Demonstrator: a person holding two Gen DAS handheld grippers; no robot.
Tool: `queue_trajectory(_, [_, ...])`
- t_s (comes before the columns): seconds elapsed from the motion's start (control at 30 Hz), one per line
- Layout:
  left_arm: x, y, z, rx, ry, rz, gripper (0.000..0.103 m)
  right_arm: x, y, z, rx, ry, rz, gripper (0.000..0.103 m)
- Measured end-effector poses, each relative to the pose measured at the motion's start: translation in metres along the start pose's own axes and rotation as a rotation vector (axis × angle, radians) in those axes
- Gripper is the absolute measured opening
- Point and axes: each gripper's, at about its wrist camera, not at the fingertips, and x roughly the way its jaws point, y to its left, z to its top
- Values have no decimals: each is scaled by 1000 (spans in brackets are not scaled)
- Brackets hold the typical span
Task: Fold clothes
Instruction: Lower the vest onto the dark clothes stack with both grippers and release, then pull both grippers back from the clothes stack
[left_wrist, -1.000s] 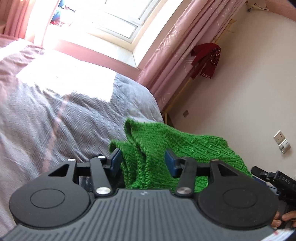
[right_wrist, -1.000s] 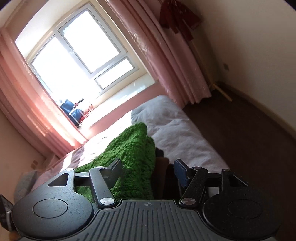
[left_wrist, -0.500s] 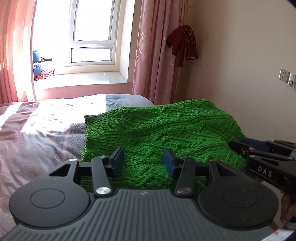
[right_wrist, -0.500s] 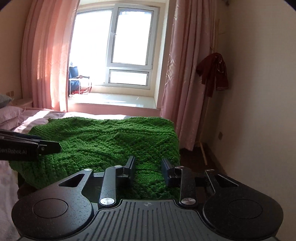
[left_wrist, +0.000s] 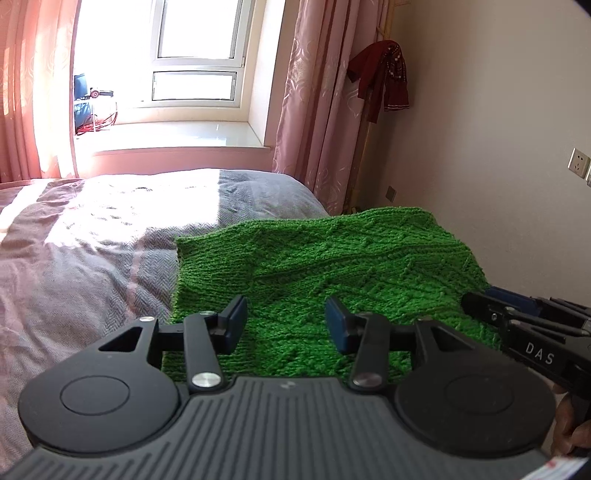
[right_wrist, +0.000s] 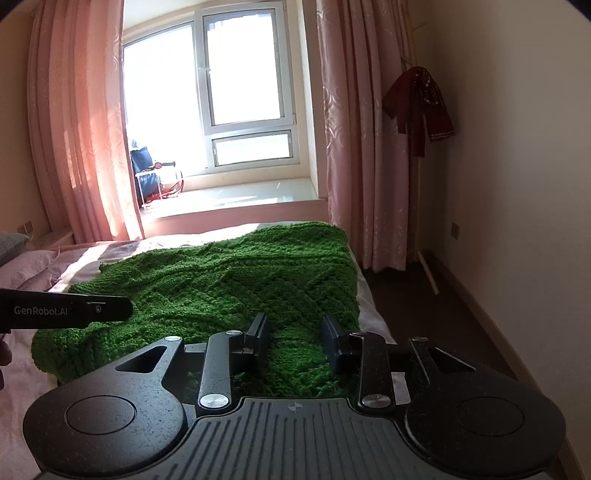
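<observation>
Bed (left_wrist: 92, 251) with grey-pink cover, sunlit from window (right_wrist: 243, 92); pink curtains (right_wrist: 354, 129) either side, dark red garment (left_wrist: 384, 77) hanging by the wall. Green knit sweater (left_wrist: 332, 269) spread flat on the bed's near corner. Left gripper (left_wrist: 283, 325) and right gripper (right_wrist: 294, 345) over its near edge, fingers released, grasping nothing.

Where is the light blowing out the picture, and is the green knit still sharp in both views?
Left wrist view: the window and sunlit bed cover wash to white, while the green knit stays sharp. Right wrist view: the window glares; the knit is dimmer and blurs near the fingers.
</observation>
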Motion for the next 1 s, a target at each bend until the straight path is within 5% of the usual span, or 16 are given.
queue_trajectory(0.2, [-45, 2, 9, -6, 26, 39, 62, -35, 6, 20, 91, 12, 39, 61])
queue_trajectory(0.3, [-66, 1, 8, -11, 60, 58, 70, -53, 12, 21, 117, 54, 62, 66])
queue_trajectory(0.7, [-145, 8, -20, 15, 135, 65, 84, -133, 29, 11, 202, 219, 70, 71])
queue_trajectory(1.0, [-204, 14, -42, 50, 127, 64, 90, -188, 62, 0, 165, 231, 90, 71])
